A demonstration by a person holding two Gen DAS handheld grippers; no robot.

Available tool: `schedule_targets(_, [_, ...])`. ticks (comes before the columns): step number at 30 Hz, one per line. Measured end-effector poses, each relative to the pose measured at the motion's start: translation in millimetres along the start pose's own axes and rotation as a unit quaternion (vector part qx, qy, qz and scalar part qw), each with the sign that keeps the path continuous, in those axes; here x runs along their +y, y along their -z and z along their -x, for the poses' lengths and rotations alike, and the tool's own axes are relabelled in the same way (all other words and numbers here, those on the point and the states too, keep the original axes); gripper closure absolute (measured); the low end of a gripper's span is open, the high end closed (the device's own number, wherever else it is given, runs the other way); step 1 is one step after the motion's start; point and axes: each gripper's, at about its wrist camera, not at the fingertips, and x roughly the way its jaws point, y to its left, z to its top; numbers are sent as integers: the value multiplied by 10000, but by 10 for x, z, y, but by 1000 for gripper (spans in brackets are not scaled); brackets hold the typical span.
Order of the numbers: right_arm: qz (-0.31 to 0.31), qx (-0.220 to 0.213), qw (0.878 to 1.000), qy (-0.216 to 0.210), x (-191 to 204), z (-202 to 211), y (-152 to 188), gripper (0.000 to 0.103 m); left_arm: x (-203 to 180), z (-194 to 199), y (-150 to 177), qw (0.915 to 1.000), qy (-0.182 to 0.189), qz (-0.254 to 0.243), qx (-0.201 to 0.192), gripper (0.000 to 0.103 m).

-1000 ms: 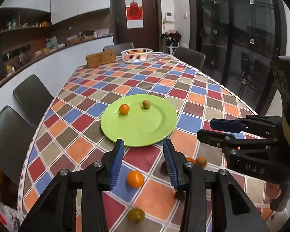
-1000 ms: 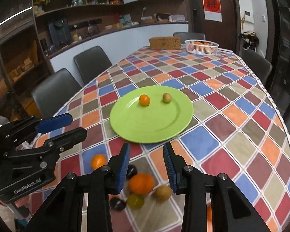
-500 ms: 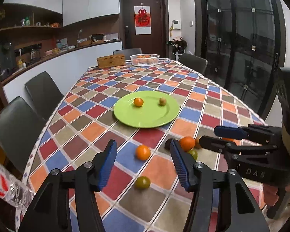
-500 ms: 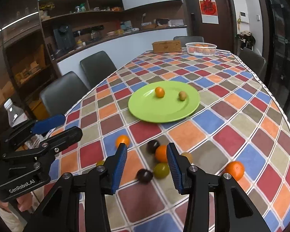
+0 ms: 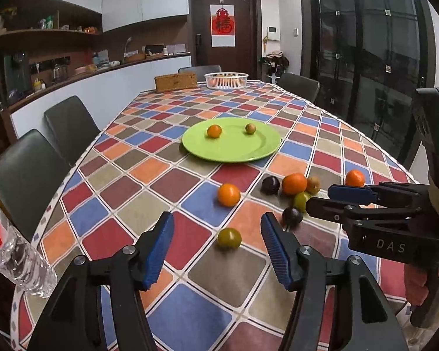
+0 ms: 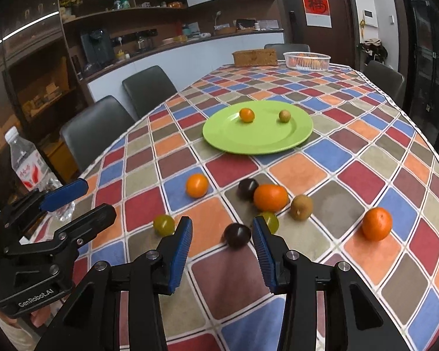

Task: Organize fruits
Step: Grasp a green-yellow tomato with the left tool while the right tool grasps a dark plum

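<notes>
— Where the fruits are spread over the checked cloth, what can be made out of them?

— A loose cluster is seen near the front edge of the bench: a large orange is flanked by a dark plum behind it and a brown kiwi-like fruit just beside it on the right. A yellow-green fruit is tucked in front of the large orange. A second dark plum is found nearer the camera, and a smaller orange lies apart to the left. Another green fruit is set further left, and a third orange sits well apart on the right.

— And what is carried by the plate?

— On the green plate, further back in the middle of the bench, a small orange fruit and a small brownish one are held, apart from each other.

— How are the tools placed?

— The right hand-held gripper is held open over the cloth, nothing being pressed, with the nearer plum framed between its blue pads. The left hand-held gripper is being opened; the green fruit is seen between its fingers, untouched.

— What else is noted?

— A white basket and a wooden box are stood at the far end, and a water bottle at the left edge.
</notes>
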Motion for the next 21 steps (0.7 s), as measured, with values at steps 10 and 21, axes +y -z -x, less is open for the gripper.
schedule_targets(10, [-95,313,9994,128,-19,-217,107,60,38,-223,144,9996,125,49,237,43])
schedule_targets(21, [-82,487,9984,267,-65,-358,146,60,27,-459,188,9981,288,7,537,43])
